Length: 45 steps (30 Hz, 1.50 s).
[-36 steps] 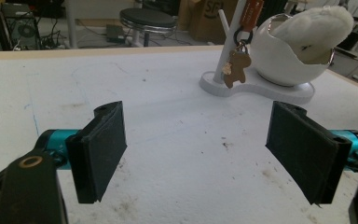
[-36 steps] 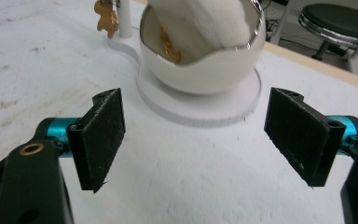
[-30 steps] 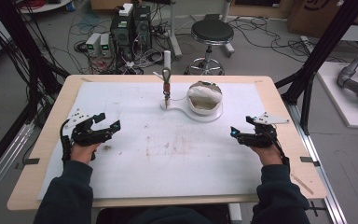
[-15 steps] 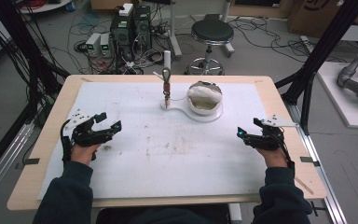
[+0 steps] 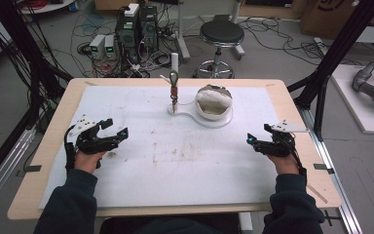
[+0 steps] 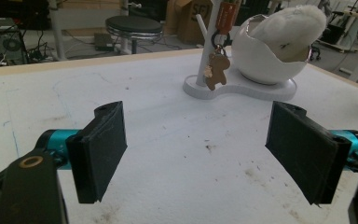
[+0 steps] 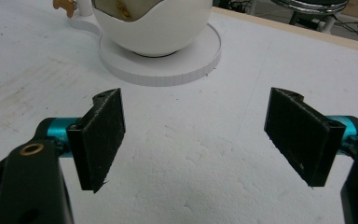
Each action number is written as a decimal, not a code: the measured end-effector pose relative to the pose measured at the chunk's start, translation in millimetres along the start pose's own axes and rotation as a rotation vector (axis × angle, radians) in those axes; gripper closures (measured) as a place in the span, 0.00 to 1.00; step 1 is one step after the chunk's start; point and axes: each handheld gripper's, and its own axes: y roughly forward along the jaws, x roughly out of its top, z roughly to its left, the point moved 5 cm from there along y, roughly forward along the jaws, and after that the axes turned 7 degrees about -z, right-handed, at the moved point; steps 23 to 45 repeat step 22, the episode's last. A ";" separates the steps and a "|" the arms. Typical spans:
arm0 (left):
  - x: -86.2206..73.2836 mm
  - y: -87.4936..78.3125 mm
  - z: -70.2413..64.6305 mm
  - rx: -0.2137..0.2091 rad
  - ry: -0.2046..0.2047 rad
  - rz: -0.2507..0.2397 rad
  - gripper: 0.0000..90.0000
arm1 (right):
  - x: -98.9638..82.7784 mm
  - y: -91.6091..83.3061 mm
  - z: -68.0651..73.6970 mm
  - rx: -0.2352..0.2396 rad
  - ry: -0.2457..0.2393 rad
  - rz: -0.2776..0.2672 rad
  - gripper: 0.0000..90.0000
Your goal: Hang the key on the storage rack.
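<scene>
High view, keychain stand [image 5: 174, 78] far ahead, between left tool [image 5: 119, 134], right tool [image 5: 251, 141]

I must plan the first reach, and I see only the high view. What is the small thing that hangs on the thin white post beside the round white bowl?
Observer: The left gripper view shows a small brown gingerbread-man charm. It hangs by a metal ring under an orange tag.
Operator: Is the rim of the bowl smooth?
Observer: No. The white egg-shaped shell bowl has a jagged, broken-looking edge, and white fluffy stuffing bulges above it.
Operator: Do the grippers hold anything?
Observer: No. The left gripper and the right gripper each have their jaws wide apart, with only the white foam table cover between them.
</scene>
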 end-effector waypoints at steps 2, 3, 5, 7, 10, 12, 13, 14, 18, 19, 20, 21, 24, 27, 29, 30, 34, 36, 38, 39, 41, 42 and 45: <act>-0.3 0.6 -0.7 -0.001 -0.005 0.000 0.22 | -0.4 0.0 0.3 0.000 -0.001 0.003 0.23; -0.4 0.8 -0.9 -0.003 -0.005 0.000 0.22 | -0.6 0.0 0.3 0.000 -0.002 0.003 0.23; -0.4 1.0 -1.0 -0.005 -0.001 0.001 0.22 | -1.1 -0.3 -0.3 -0.002 -0.004 0.005 0.23; -0.4 1.0 -1.0 -0.005 -0.003 0.000 0.22 | -1.3 -0.3 -0.3 -0.001 -0.006 0.006 0.23; -0.4 0.9 -0.8 -0.003 -0.007 0.000 0.22 | -1.2 0.0 -0.1 -0.002 -0.005 0.006 0.23; -0.7 1.1 -0.4 -0.003 -0.003 0.003 0.22 | -1.3 0.2 0.0 -0.001 -0.003 0.007 0.23; -0.9 1.3 -0.4 -0.004 -0.004 0.006 0.22 | -1.2 0.6 -0.2 0.002 -0.006 0.006 0.23; -1.2 1.6 -0.8 -0.005 -0.008 0.006 0.22 | -1.4 1.0 -0.2 0.003 -0.007 0.008 0.23; -1.7 2.4 -0.6 -0.005 -0.006 0.009 0.22 | -1.3 2.5 0.0 0.008 -0.011 0.008 0.23; -1.9 2.5 -0.6 -0.004 -0.009 0.008 0.22 | -1.1 2.7 0.1 0.009 -0.010 0.008 0.23; -1.9 2.5 -0.4 -0.004 -0.010 0.009 0.22 | -1.3 2.7 0.7 0.012 -0.007 0.010 0.23; -1.9 2.6 0.0 -0.002 -0.009 0.009 0.22 | -1.2 3.1 0.5 0.013 -0.009 0.009 0.23; -2.0 2.7 0.4 -0.001 -0.008 0.009 0.22 | -1.3 3.3 0.3 0.012 -0.009 0.010 0.23; -2.0 2.7 0.4 -0.001 -0.008 0.009 0.22 | -1.3 3.3 0.3 0.012 -0.009 0.010 0.23; -2.0 2.7 0.4 -0.001 -0.008 0.009 0.22 | -1.3 3.3 0.3 0.012 -0.009 0.010 0.23; -2.0 2.7 0.4 -0.001 -0.008 0.009 0.22 | -1.3 3.3 0.3 0.012 -0.009 0.010 0.23; -2.0 2.7 0.4 -0.001 -0.008 0.009 0.22 | -1.3 3.3 0.3 0.012 -0.009 0.010 0.23; -2.0 2.7 0.4 -0.001 -0.008 0.009 0.22 | -1.3 3.3 0.3 0.012 -0.009 0.010 0.23; -2.0 2.7 0.4 -0.001 -0.008 0.009 0.22 | -1.3 3.3 0.3 0.012 -0.009 0.010 0.23; -2.0 2.7 0.4 -0.001 -0.008 0.009 0.22 | -1.3 3.3 0.3 0.012 -0.009 0.010 0.23; -2.0 2.7 0.4 -0.001 -0.008 0.009 0.22 | -1.3 3.3 0.3 0.012 -0.009 0.010 0.23; -2.0 2.7 0.4 -0.001 -0.008 0.009 0.22 | -1.3 3.3 0.3 0.012 -0.009 0.010 0.23; -2.0 2.7 0.4 -0.001 -0.008 0.009 0.22 | -1.3 3.3 0.3 0.012 -0.009 0.010 0.23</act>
